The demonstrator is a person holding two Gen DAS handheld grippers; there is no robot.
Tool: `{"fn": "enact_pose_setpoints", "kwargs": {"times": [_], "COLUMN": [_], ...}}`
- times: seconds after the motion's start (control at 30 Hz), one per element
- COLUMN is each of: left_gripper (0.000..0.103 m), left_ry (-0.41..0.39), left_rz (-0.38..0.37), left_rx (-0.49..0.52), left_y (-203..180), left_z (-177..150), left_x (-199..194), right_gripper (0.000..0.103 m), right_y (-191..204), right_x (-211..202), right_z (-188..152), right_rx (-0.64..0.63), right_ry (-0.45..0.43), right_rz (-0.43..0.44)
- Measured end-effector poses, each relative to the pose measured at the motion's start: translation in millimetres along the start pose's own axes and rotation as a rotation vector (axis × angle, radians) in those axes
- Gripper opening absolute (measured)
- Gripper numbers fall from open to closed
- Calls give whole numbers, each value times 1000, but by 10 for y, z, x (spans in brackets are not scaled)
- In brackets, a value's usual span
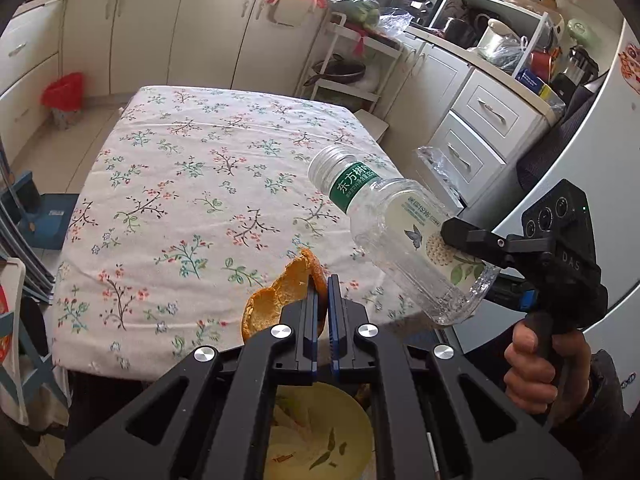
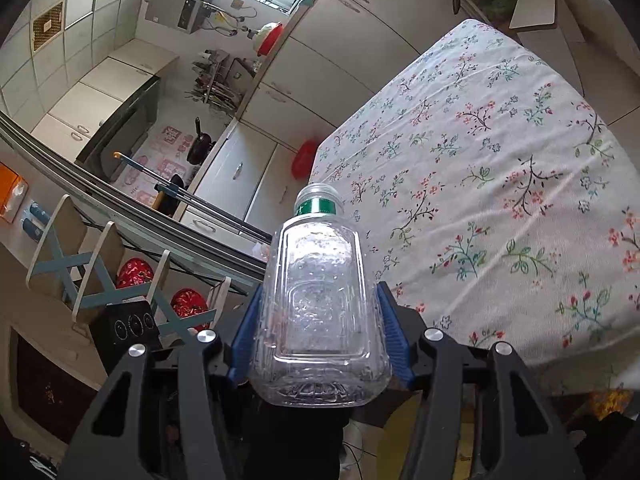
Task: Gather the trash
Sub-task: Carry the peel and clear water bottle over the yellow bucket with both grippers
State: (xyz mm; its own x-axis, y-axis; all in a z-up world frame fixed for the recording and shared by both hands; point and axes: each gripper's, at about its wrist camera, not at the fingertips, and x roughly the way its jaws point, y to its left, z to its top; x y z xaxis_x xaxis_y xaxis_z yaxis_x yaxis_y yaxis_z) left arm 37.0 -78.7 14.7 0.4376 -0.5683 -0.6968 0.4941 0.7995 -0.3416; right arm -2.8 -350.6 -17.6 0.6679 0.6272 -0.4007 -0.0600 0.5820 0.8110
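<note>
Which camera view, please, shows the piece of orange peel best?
The left wrist view: the curled orange peel sits pinched between the left gripper pads, above the floral tablecloth. The right wrist view does not show it, only the clear plastic bottle.

White tablecloth (image 1: pixel 192 184) sprigged with red and green flowers fills mid-frame; clear bottle (image 1: pixel 400 232), green label, butterfly print, at right; orange peel (image 1: pixel 280 292) low centre; black claws, blue pads (image 2: pixel 388 332).

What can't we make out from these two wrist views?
- Bin, left wrist view: most of it is hidden behind the left hand-held gripper.
- Orange peel: its pinched end sits between the shut fingers.
- Bottle, right wrist view: label faces away; unclear whether capped.
</note>
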Motion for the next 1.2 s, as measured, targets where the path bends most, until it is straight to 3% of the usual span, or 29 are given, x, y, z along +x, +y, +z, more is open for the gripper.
{"fn": "enact_pose_setpoints", "kwargs": {"times": [0.3,0.67,1.2], "left_gripper": [4,4,4], "left_ry": [-10,12,23], "left_rz": [3,-1,-2], "left_rx": [18,28,36], "left_y": [-242,-405,-439], "left_z": [-325,-744,-986], "left_x": [-290,-507,-670], "right_gripper": [55,55,55], "right_y": [-8,-27,2], "right_x": [-289,-506,-535], "right_z": [-381,-817,-1126], "right_rx": [22,33,24], "right_ry": [-14,11,67], "right_rz": [52,56,21]}}
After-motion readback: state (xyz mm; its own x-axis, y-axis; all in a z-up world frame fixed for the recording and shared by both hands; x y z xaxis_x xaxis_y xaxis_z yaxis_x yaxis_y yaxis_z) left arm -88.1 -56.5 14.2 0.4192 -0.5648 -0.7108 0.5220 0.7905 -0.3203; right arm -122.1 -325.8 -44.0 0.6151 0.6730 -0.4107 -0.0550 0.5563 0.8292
